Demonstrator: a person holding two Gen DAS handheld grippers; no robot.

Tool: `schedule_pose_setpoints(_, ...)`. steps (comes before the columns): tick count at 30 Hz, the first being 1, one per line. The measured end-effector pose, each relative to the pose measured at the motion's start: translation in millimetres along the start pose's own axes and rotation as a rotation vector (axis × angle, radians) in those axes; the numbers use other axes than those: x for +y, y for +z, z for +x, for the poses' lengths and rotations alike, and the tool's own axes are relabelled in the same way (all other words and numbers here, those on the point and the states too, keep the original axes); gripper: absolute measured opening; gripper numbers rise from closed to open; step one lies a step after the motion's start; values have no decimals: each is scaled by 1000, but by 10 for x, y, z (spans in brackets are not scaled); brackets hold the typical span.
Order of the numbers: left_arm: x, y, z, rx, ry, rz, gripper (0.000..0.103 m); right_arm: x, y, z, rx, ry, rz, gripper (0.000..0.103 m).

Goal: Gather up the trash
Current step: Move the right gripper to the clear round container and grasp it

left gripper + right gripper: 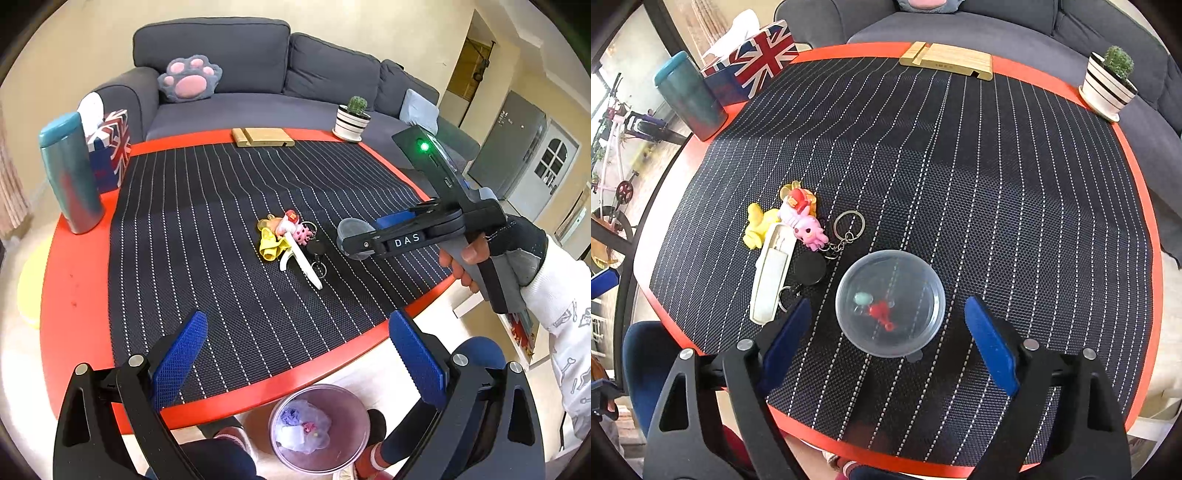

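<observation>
A clear round plastic capsule (888, 302) with small red and green bits inside lies on the striped black mat (997, 184). My right gripper (886, 302) is open and straddles the capsule, its blue pads (991, 343) standing apart from the capsule's sides. In the left wrist view the same capsule (351, 232) sits at the tip of the right gripper (369, 236), held by a gloved hand (517, 251). My left gripper (297, 321) is open and holds nothing, near the table's front edge. A clear bin (319, 428) with crumpled wrappers stands on the floor below.
A heap of keychains and small toys (798, 229) lies just left of the capsule. A teal tumbler (690, 99) and a flag-print tissue box (753, 62) stand far left; a wooden stand (945, 61) and a cactus pot (1108, 81) at the far edge. A grey sofa (258, 74) is behind.
</observation>
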State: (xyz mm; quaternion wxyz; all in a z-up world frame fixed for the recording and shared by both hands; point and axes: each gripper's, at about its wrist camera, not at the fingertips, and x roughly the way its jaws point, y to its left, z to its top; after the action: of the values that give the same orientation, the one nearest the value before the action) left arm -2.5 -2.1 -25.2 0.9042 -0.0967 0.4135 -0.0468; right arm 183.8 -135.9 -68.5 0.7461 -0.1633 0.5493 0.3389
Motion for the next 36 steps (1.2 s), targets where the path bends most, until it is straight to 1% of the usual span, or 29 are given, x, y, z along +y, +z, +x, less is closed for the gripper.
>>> schedule_pose_setpoints(2,-3,-4,23,5,-1,2,95,2,14,24,5,5,2,76)
schedule_pose_setpoints(3,-5,-7,28,7,-1,2,95,3,18,31,6,2,2,72)
schedule_pose_setpoints(4,-10,-8,34,9,-1,3,95,6,23,40,7,1,0,65)
schedule_pose_setpoints(5,-10,-9,38,10,0,4,95,10,27,44,7,-5,0,62)
schedule_pose_setpoints(6,-10,-5,42,10,1,5,95,11,29,44,8,-10,-2,61)
schedule_pose_setpoints(17,-6,97,124,23,9,22,95,-7,-9,-81,-32,-4,13,60)
schedule_pose_setpoints(26,53,361,292,45,0,21,95,-15,-150,-308,-76,12,25,60)
schedule_pose_setpoints(32,136,576,484,80,-15,-9,95,-36,-249,-348,-84,18,35,60)
schedule_pose_setpoints(36,225,714,645,114,-25,-46,95,-70,-291,-388,-94,22,48,60)
